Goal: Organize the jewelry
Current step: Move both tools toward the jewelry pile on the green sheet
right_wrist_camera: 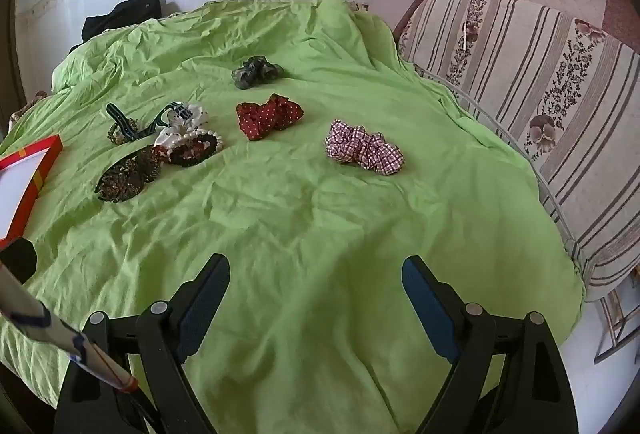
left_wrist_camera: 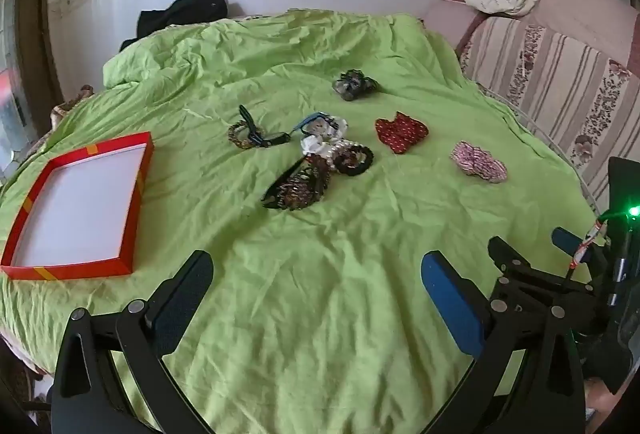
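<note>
A shallow red box point(left_wrist_camera: 136, 189) with a white, bare inside lies on the green bedsheet at the left; its corner point(right_wrist_camera: 48, 153) shows at the left edge of the right wrist view. Mid-bed lies a heap of hair accessories: a brown patterned clip point(left_wrist_camera: 298, 185), a pearl bracelet point(left_wrist_camera: 340, 149), a dark scrunchie point(left_wrist_camera: 356, 159), a striped blue band point(left_wrist_camera: 252, 131). Apart lie a red dotted scrunchie point(left_wrist_camera: 401, 131) point(right_wrist_camera: 267, 117), a pink checked scrunchie point(left_wrist_camera: 478, 161) point(right_wrist_camera: 364, 149) and a grey-green scrunchie point(left_wrist_camera: 354, 83) point(right_wrist_camera: 256, 71). My left gripper point(left_wrist_camera: 316, 274) and right gripper point(right_wrist_camera: 316, 276) both stand open above bare sheet, well short of the items.
A striped floral cushion point(right_wrist_camera: 540, 81) and a metal rail point(right_wrist_camera: 532, 169) border the bed on the right. A white wall stands behind, with a black garment point(left_wrist_camera: 180, 15) at the far edge. My right gripper's body point(left_wrist_camera: 580, 274) shows at the right of the left wrist view.
</note>
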The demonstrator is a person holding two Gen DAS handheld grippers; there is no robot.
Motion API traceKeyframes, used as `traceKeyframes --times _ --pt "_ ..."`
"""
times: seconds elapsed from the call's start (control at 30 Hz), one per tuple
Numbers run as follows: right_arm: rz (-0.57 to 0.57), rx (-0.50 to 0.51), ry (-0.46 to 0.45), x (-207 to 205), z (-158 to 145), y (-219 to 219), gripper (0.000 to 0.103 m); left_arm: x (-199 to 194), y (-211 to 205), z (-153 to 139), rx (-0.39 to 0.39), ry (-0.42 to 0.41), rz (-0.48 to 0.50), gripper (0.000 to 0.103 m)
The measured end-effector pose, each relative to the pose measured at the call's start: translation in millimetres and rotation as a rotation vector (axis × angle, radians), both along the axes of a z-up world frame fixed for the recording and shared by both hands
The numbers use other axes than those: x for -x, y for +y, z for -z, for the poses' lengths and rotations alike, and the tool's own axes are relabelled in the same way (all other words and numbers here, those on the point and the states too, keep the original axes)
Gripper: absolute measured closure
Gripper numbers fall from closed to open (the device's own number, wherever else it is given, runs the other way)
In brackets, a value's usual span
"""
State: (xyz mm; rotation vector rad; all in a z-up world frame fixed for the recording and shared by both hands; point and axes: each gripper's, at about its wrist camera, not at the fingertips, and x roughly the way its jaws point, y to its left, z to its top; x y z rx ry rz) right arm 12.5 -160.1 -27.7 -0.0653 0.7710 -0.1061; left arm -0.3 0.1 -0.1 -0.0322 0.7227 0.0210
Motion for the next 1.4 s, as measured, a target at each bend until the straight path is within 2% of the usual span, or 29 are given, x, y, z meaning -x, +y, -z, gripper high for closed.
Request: traceKeyframes --times 0.1,0.3,0.5,0.57,1.03,1.23,1.4 --pt "0.002 -0.004 0.008 -0.9 2.5 -1.5 0.012 -0.7 1.0 1.9 -0.009 0.004 -0.025 0.000" --pt "0.003 -0.009 0.027 -4.1 7.5 -1.2 0.012 -3.0 1.7 8.0 0.031 0.030 -0.023 0.000" --pt "0.003 -0.006 0.039 -6.6 12.0 0.1 0.012 -5.4 11.3 11.6 0.029 0.059 -0.027 0.000" --pt "0.003 -0.007 0.044 -7.8 13.6 0.3 0.012 -7.1 11.0 14.7 0.055 0.071 -0.024 0.000" --pt "0.004 -0.013 0.071 -12.9 22.2 0.9 0.012 -13.9 13.1 27.0 0.062 0.109 -0.020 0.000" --pt "0.004 -0.013 0.072 -14.8 23.4 0.0 0.012 -17.3 13.5 30.2 0.025 0.092 -0.016 0.000" --pt "0.010 -0.013 0.071 -15.9 23.5 -1.0 0.012 -20.5 17.6 32.4 0.000 0.112 -0.022 0.000"
